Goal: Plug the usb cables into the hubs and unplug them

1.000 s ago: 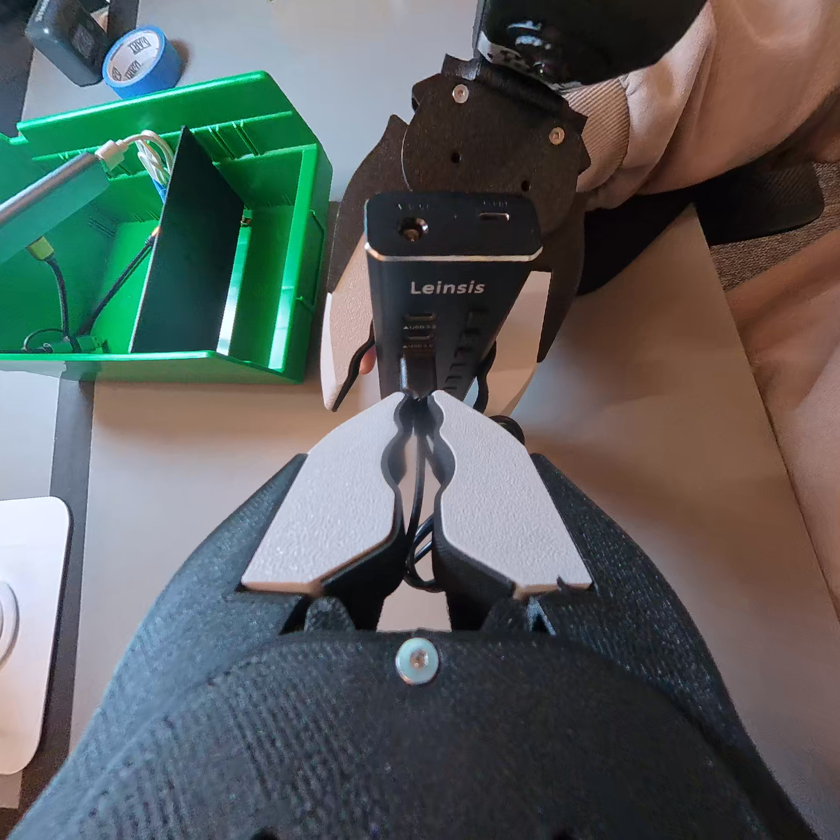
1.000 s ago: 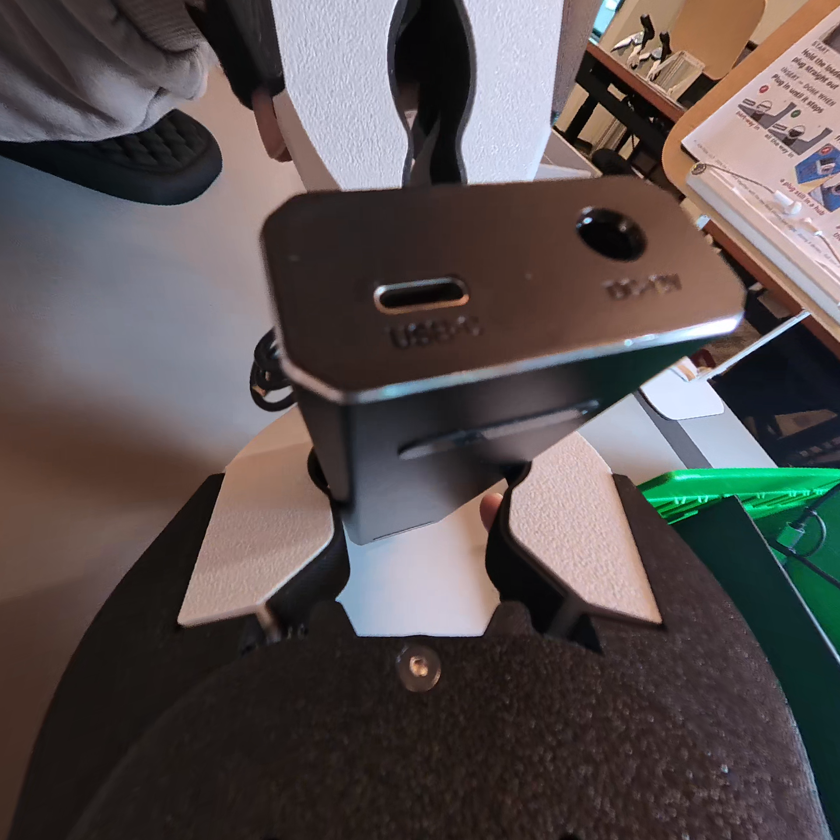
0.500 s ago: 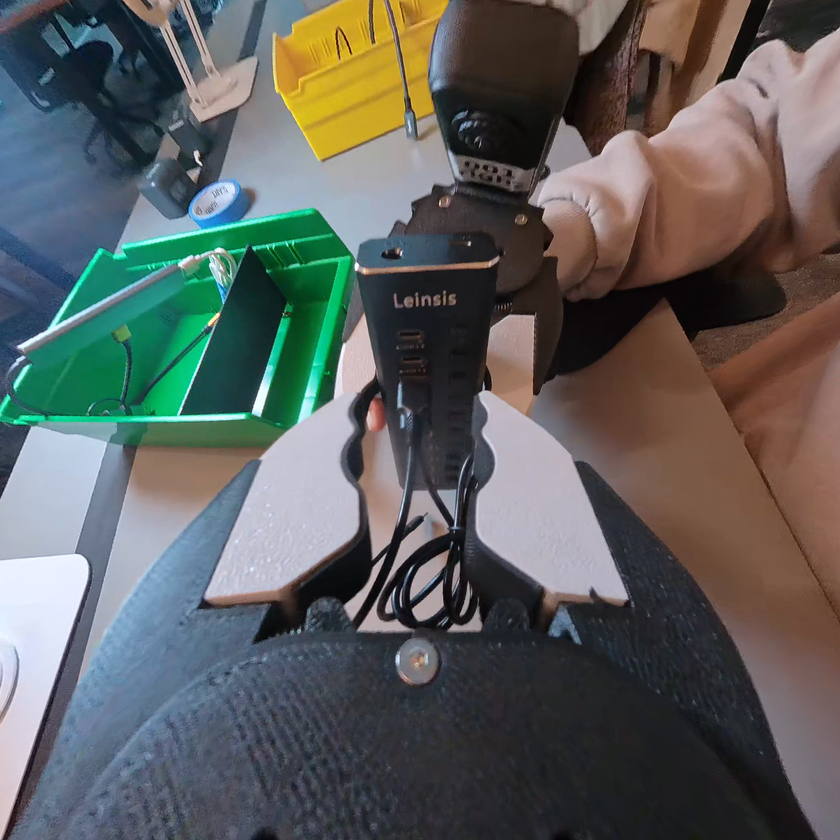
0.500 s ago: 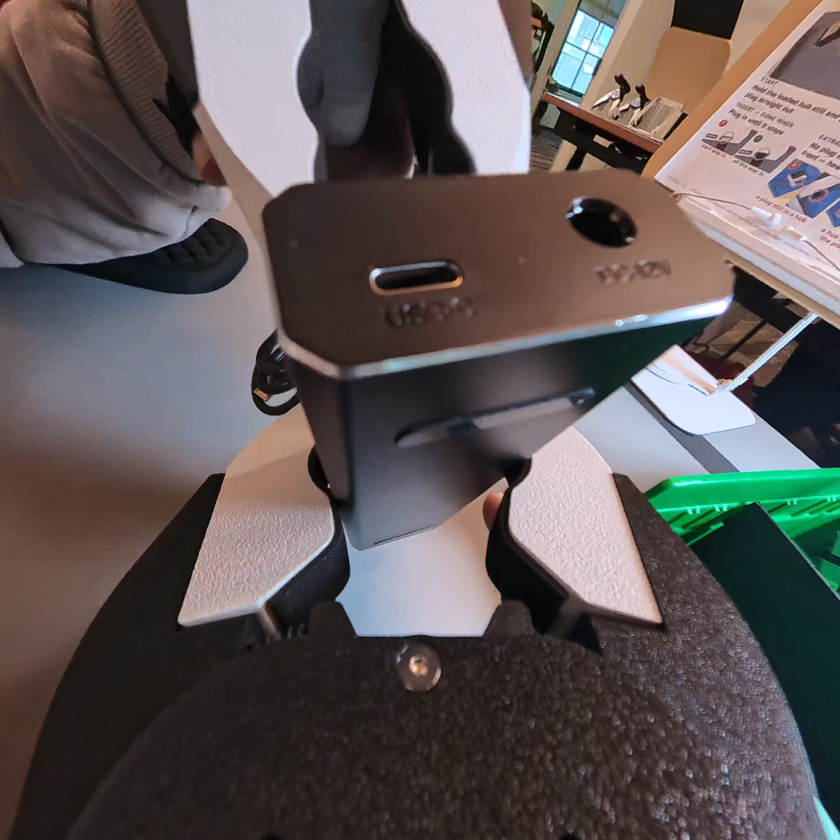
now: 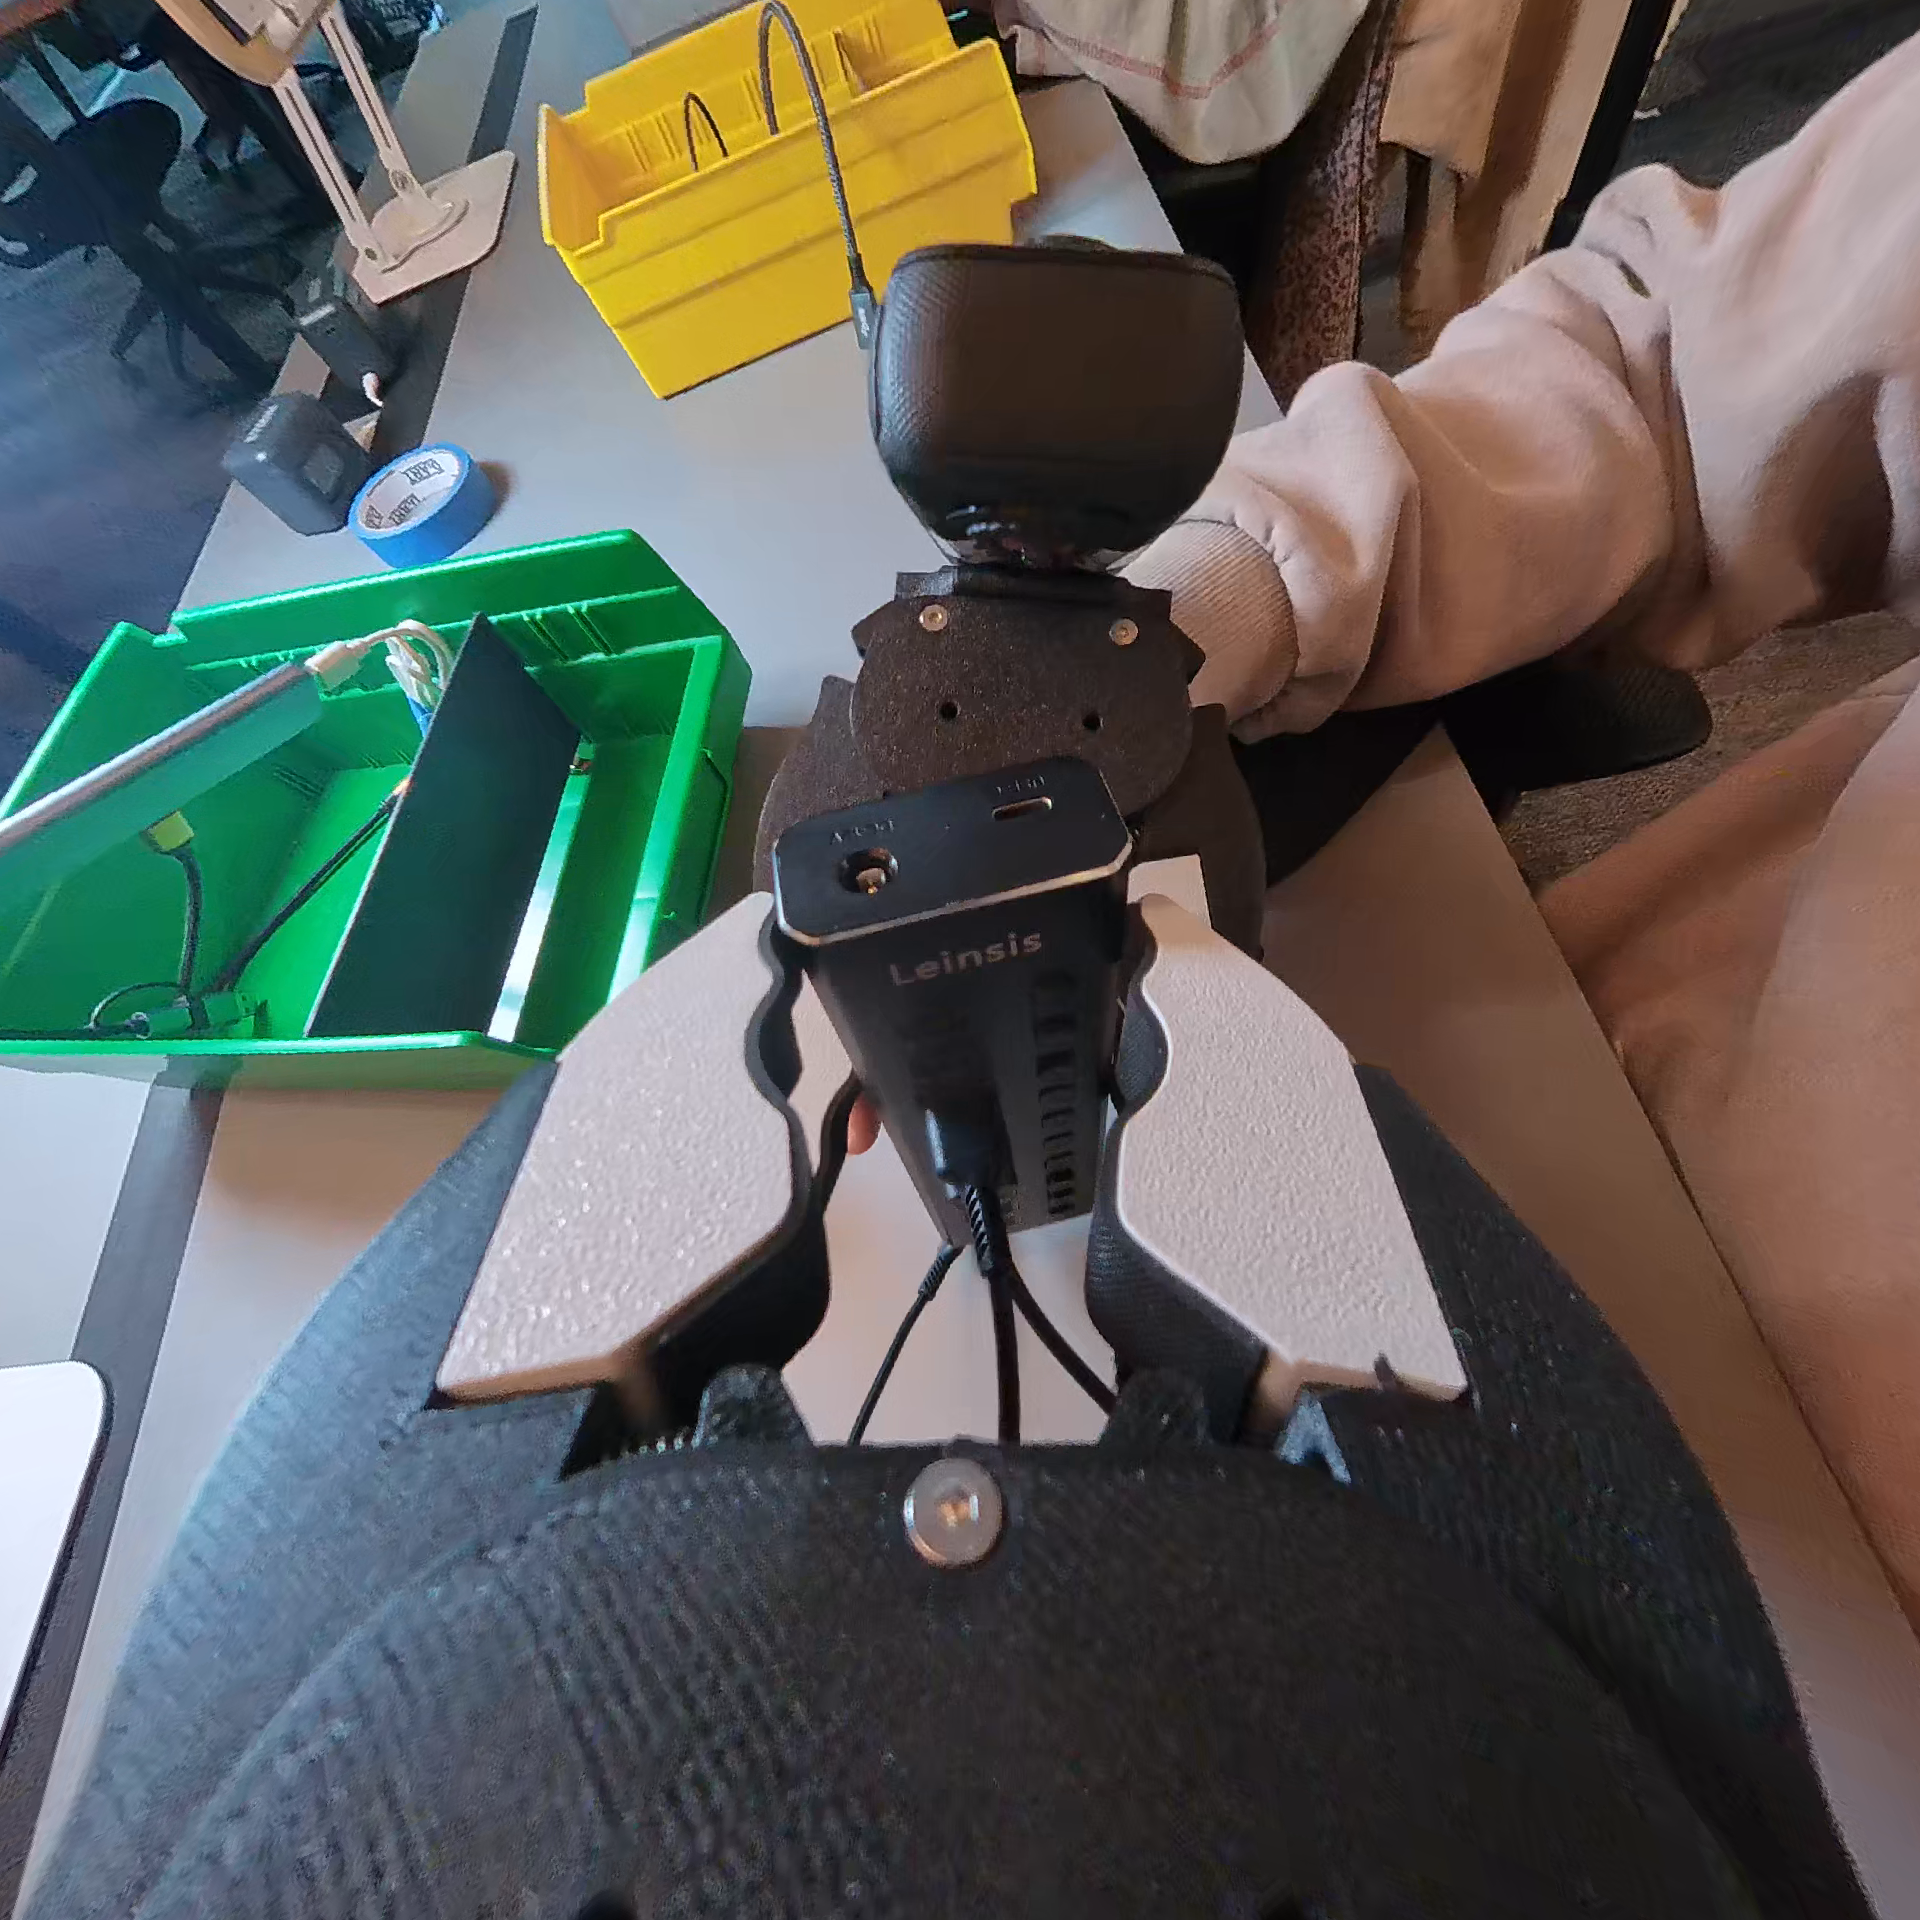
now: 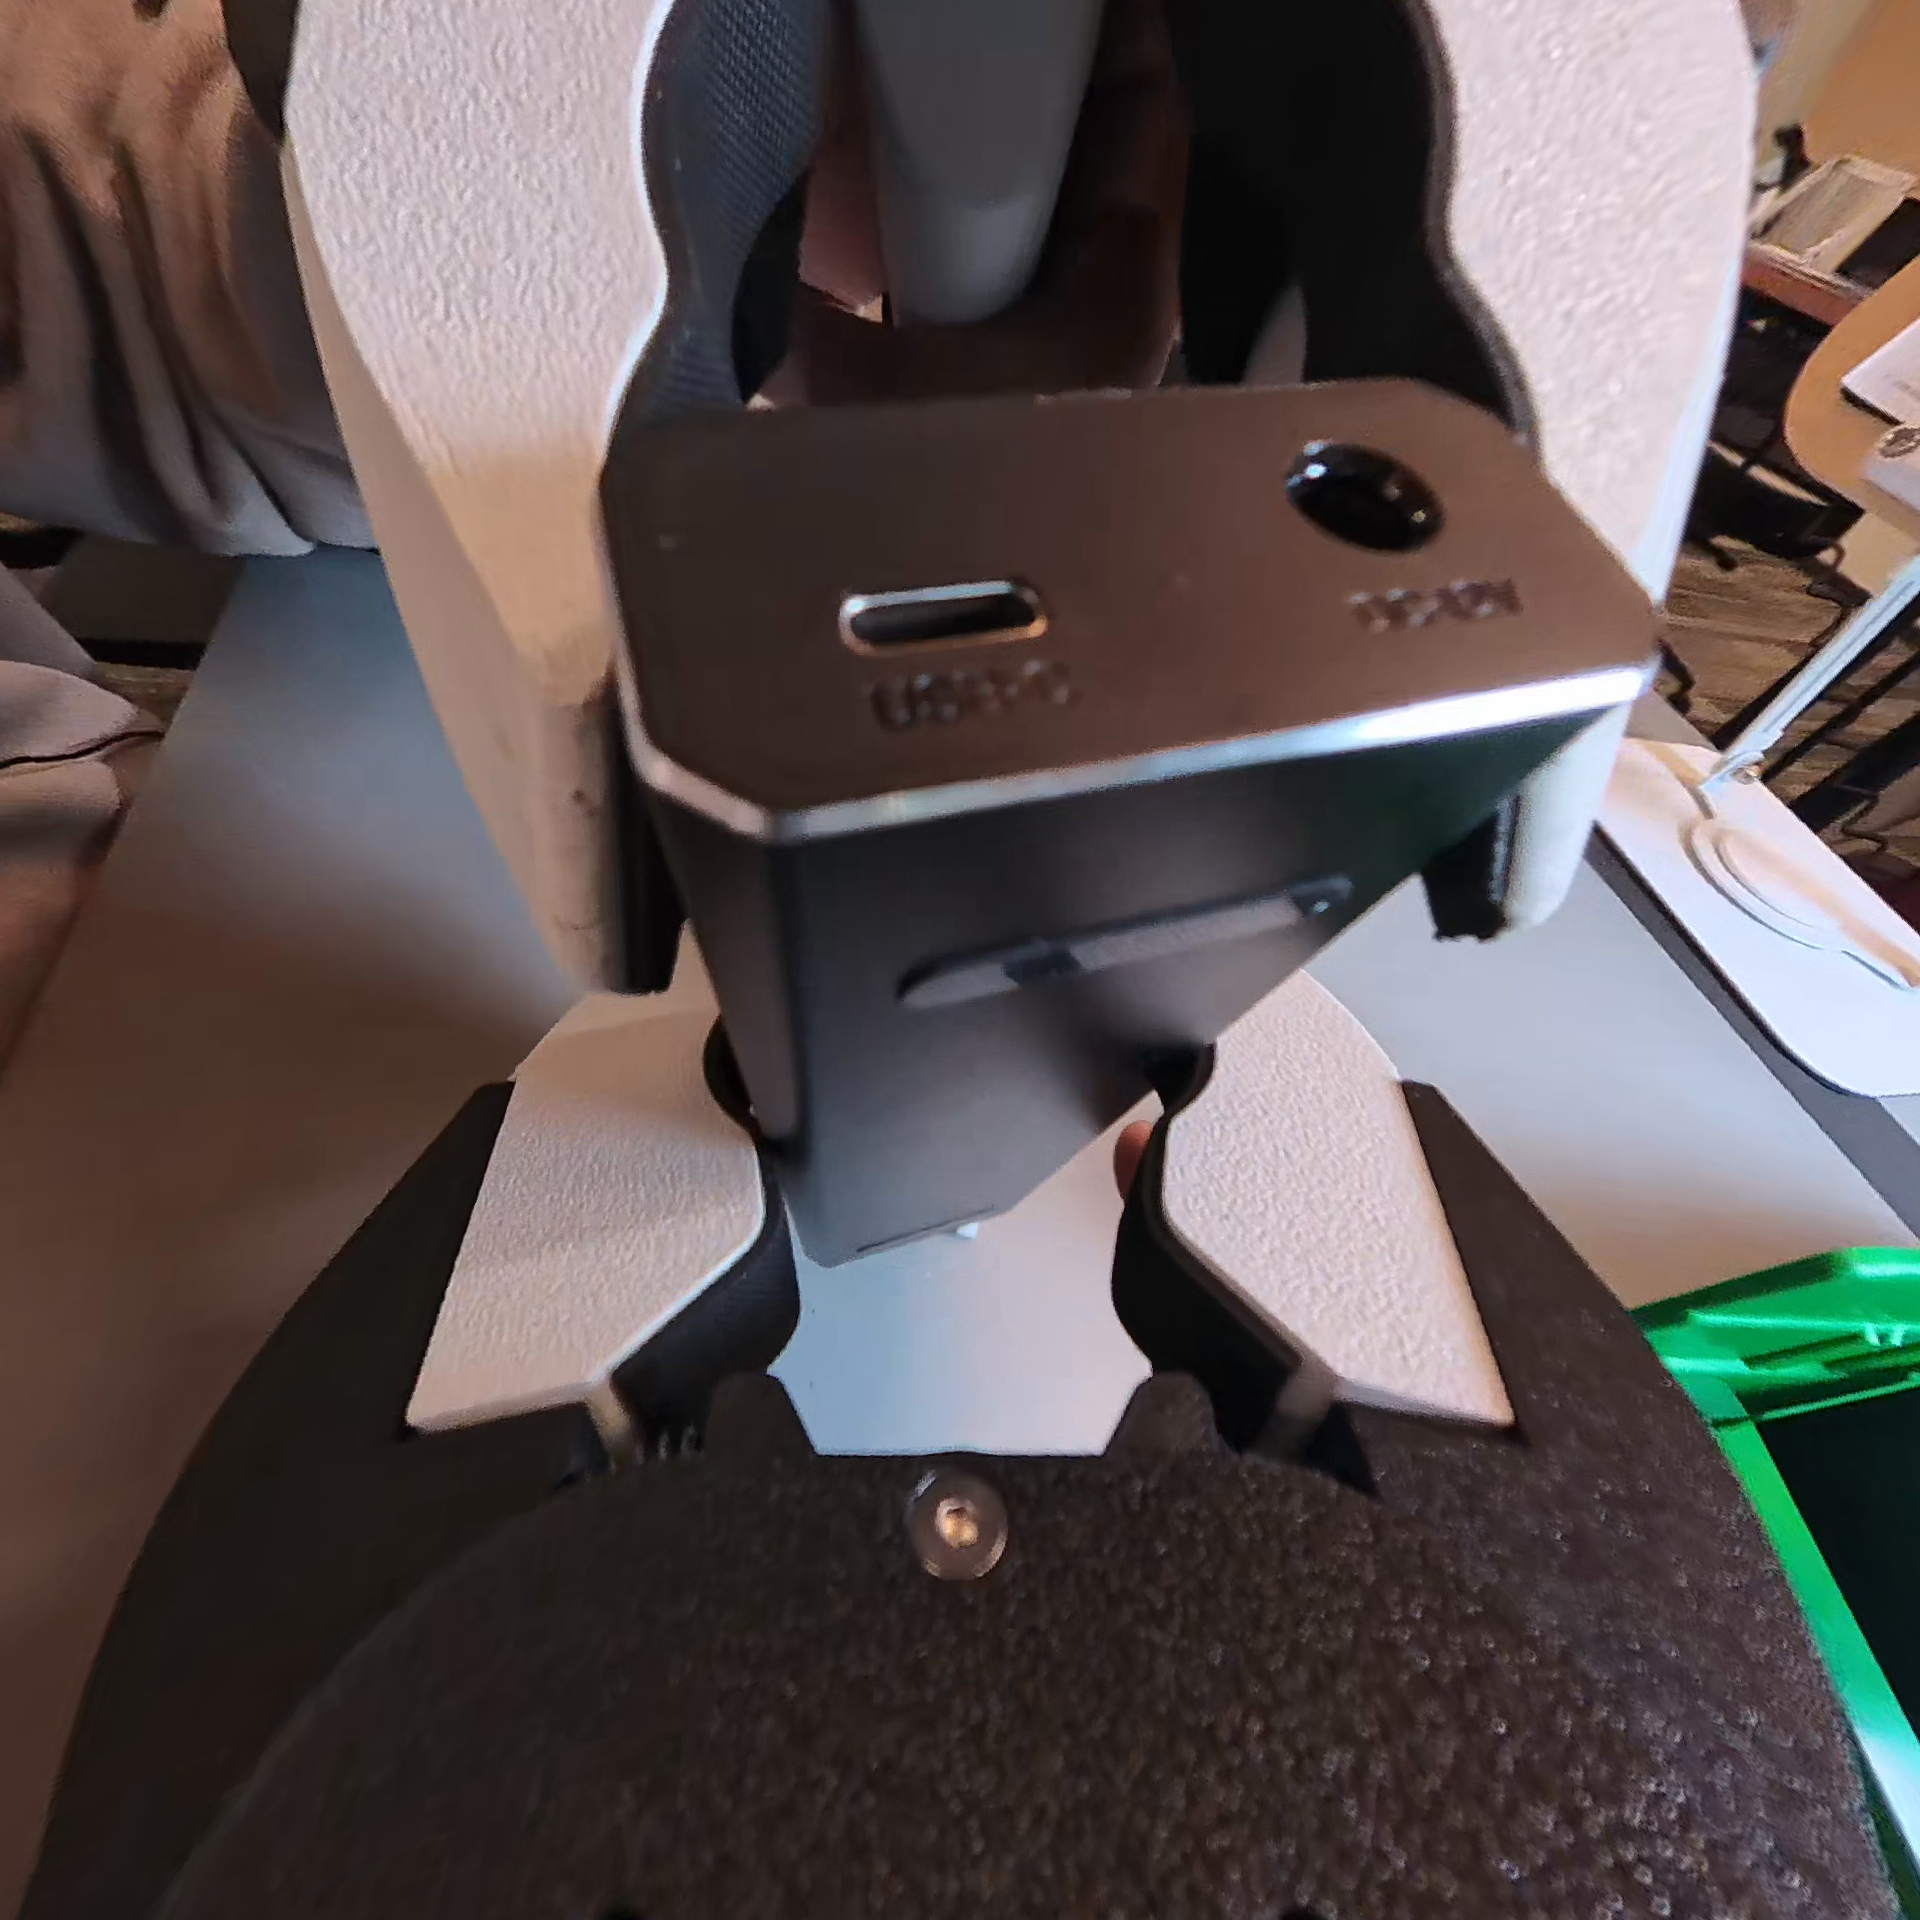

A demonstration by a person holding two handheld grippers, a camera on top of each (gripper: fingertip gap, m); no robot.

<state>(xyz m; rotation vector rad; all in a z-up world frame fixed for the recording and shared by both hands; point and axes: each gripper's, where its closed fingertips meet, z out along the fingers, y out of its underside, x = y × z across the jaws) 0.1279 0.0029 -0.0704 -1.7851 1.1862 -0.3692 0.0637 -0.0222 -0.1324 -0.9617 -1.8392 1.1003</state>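
Observation:
A black USB hub [image 5: 961,987] stands upright over the table, its end face with a round socket and a small slot facing up. My right gripper [image 6: 956,1070] is shut on the hub's lower end [image 6: 935,1091]; it also shows behind the hub in the left wrist view [image 5: 1018,717]. A black USB cable [image 5: 961,1158] is plugged into a port on the hub's face and hangs down. My left gripper [image 5: 956,935] is open, with one white finger [image 5: 665,1091] on each side of the hub, holding nothing.
A green bin [image 5: 416,1039] with a dark divider, a silver hub and cables sits at left. A yellow bin [image 5: 779,208] with cables stands farther back. A blue tape roll [image 5: 421,504] lies behind the green bin. A person's sleeve [image 5: 1507,520] is at right, by the table edge. There is about 8 centimetres between the tips of the two grippers.
My left gripper was shut on the cable plug at the hub. It has let go, opened wide and moved forward around the hub. The right gripper still holds the hub.

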